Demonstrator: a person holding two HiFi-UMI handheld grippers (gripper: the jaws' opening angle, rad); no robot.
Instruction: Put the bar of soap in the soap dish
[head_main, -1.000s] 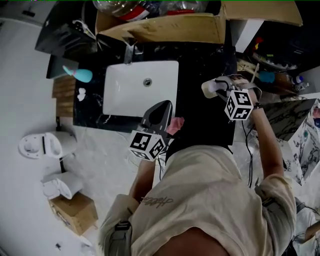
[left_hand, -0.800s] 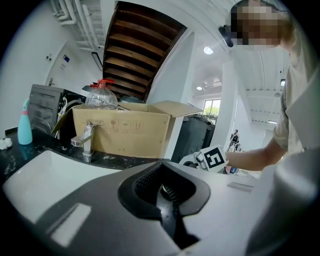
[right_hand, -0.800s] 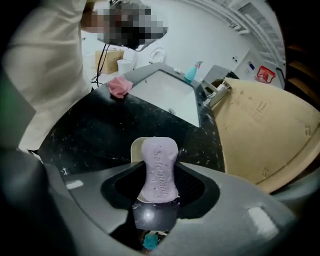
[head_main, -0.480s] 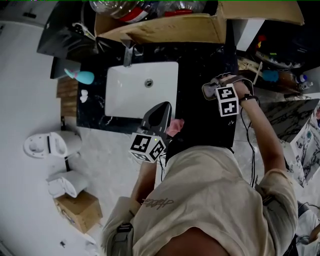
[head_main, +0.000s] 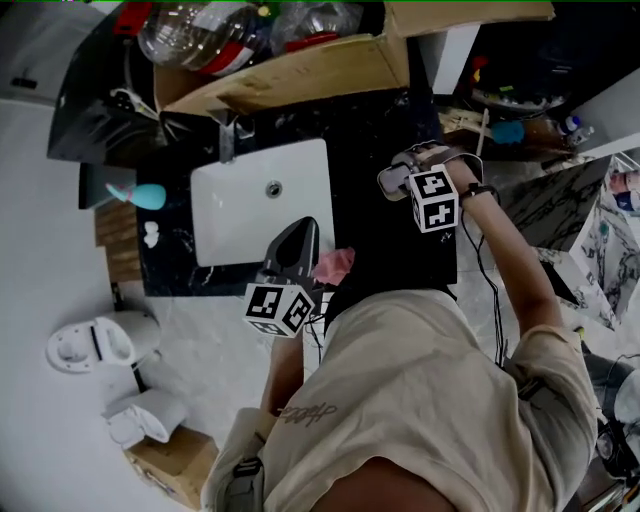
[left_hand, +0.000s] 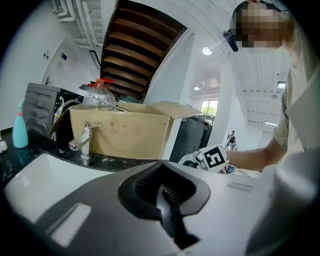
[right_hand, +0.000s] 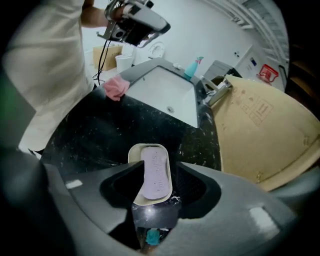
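The bar of soap (right_hand: 156, 172) lies flat in the soap dish (right_hand: 134, 151), and the dish sits on the dark bench (head_main: 390, 250) well right of the sink (head_main: 250, 205). Bare bench lies on the near side of the dish, between it and the bench's front edge. Behind it the cardboard box (right_hand: 260, 130) closes off the back, with the faucet (right_hand: 220, 92) at the sink's rear rim. A pink cloth (head_main: 333, 265) sits at the front edge, just beside the sink's near right corner. Your right tongs (right_hand: 159, 167) stand spread apart with the dish between their jaws; whether the pads touch its rim cannot be told. That arm reaches forward over the bench, bent at the elbow, the marker cube facing up. Your left tongs (left_hand: 162, 187) are pressed together on nothing, held low at the front of the bench, tips pointing over the sink's near edge toward the box and faucet.
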